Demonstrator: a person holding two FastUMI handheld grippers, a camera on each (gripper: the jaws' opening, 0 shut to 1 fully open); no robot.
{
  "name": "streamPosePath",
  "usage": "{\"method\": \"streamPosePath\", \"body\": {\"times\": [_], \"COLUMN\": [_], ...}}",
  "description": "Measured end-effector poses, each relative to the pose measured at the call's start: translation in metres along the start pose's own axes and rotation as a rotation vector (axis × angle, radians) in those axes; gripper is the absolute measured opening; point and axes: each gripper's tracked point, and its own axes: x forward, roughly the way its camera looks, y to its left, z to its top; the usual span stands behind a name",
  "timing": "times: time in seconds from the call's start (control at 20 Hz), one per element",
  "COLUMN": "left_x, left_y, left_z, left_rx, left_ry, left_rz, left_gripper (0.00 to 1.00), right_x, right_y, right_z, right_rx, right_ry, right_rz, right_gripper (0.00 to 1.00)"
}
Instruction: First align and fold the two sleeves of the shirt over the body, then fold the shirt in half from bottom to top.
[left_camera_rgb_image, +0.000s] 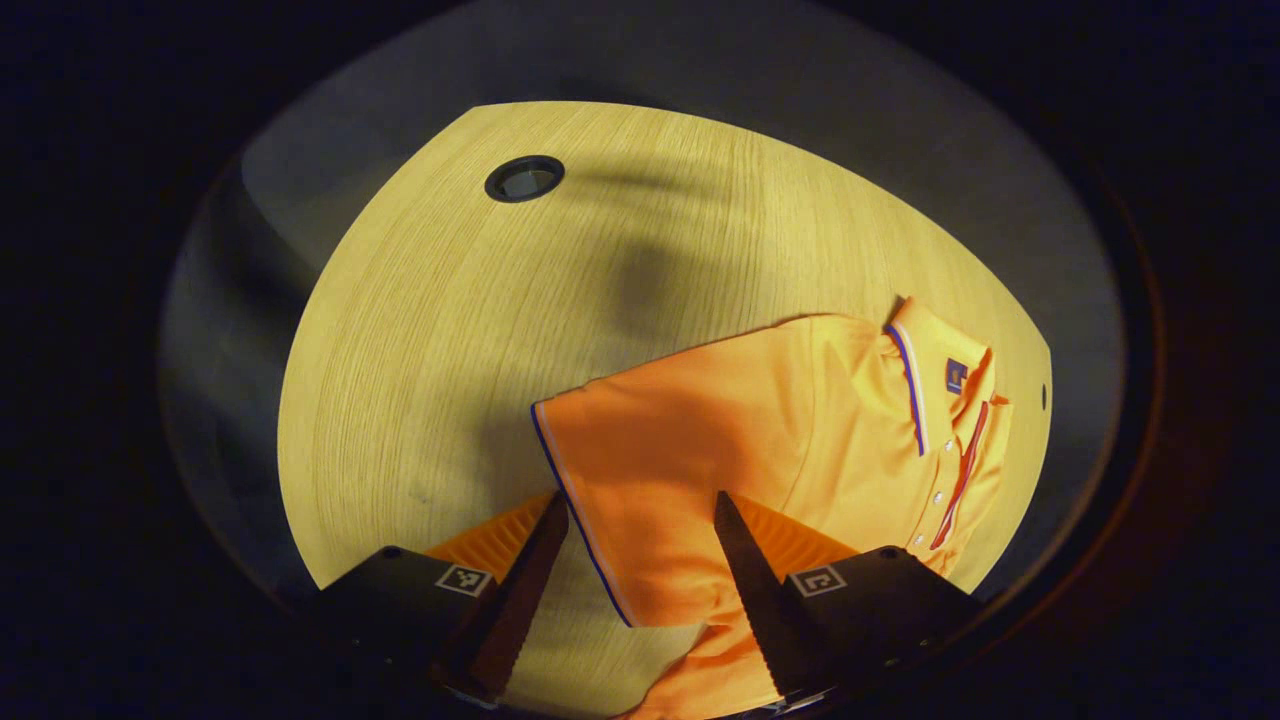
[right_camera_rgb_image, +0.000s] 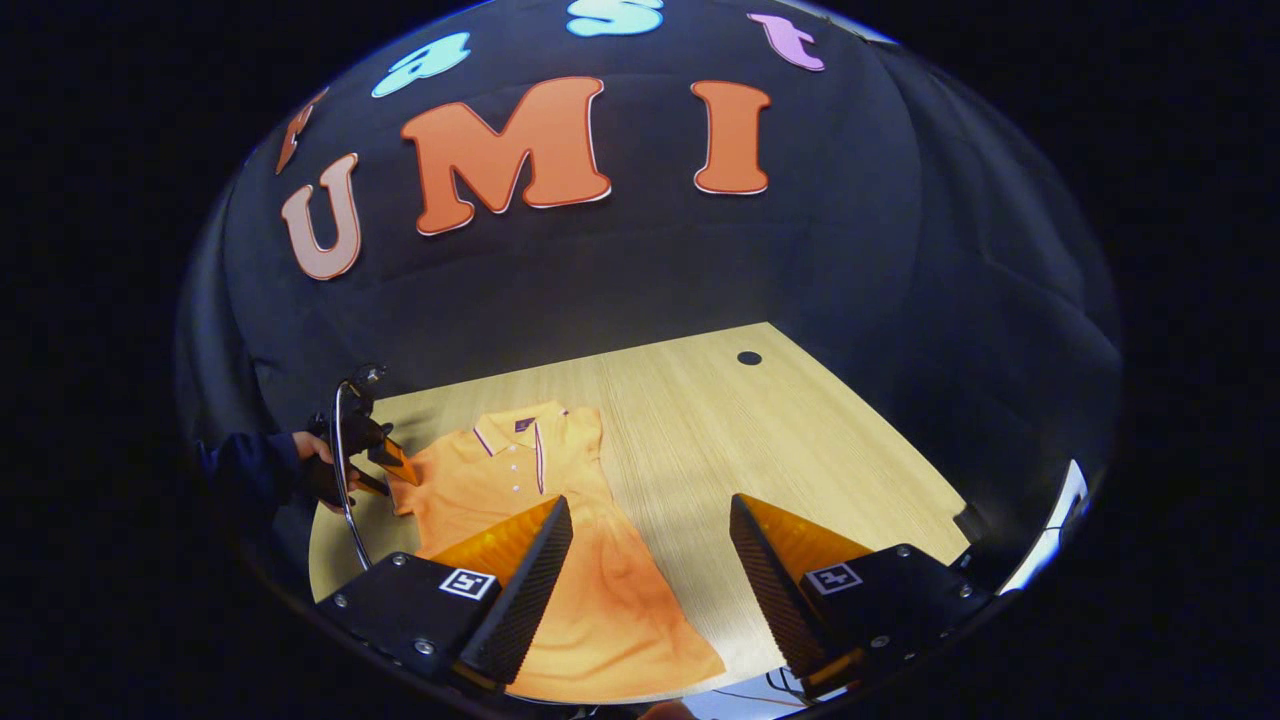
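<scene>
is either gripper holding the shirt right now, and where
Nothing is held. The left gripper is open, its fingers straddling the shirt sleeve's trimmed edge. The right gripper is open above the shirt's lower part.

The shirt (left_camera_rgb_image: 720, 450) in the lower middle of the left gripper view is bright orange, with thin blue and white stripes along its sleeve edge and collar (left_camera_rgb_image: 915, 380). A small dark patch inside the collar looks purple, maybe. The table (left_camera_rgb_image: 450, 330) is pale yellow wood with fine lines, and a black ring (left_camera_rgb_image: 524, 179) sits at its upper left.
</scene>
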Motion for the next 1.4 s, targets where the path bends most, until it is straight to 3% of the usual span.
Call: {"method": "streamPosePath", "body": {"times": [0.05, 0.15, 0.2, 0.3, 0.5, 0.8, 1.15, 1.35, 1.4], "left_x": [-0.002, 0.002, -0.003, -0.003, -0.024, -0.065, -0.075, -0.078, -0.078], "left_y": [0.007, 0.004, 0.003, -0.005, -0.014, -0.059, -0.129, -0.176, -0.186], "left_z": [0.002, 0.004, 0.006, 0.005, 0.017, 0.031, 0.025, 0.011, 0.007], "left_rx": [0.036, 0.074, 0.086, 0.075, 0.136, 0.305, 0.472, 0.535, 0.535], "left_ry": [-0.010, -0.010, -0.035, -0.034, -0.116, -0.221, -0.225, -0.200, -0.200], "left_rz": [0.032, 0.028, 0.010, -0.034, -0.064, -0.106, -0.151, -0.260, -0.297], "left_gripper": [0.89, 0.60, 0.55, 0.06, 0.07, 0.06, 0.06, 0.09, 0.17], "right_x": [-0.001, -0.004, -0.005, -0.006, -0.009, -0.011, -0.026, -0.039, -0.040], "right_y": [-0.006, -0.014, -0.018, -0.023, -0.025, -0.021, -0.023, -0.028, -0.028], "right_z": [-0.002, -0.007, -0.010, -0.017, -0.023, -0.022, -0.029, -0.040, -0.043], "right_rx": [0.009, 0.029, 0.041, 0.065, 0.088, 0.084, 0.090, 0.105, 0.107], "right_ry": [0.001, 0.002, 0.004, 0.012, 0.021, 0.014, 0.013, 0.027, 0.031], "right_rz": [-0.015, -0.032, -0.038, -0.049, -0.051, -0.048, -0.068, -0.095, -0.095], "right_gripper": [0.96, 0.97, 0.96, 0.96, 0.97, 0.97, 0.97, 0.97, 0.97]}}
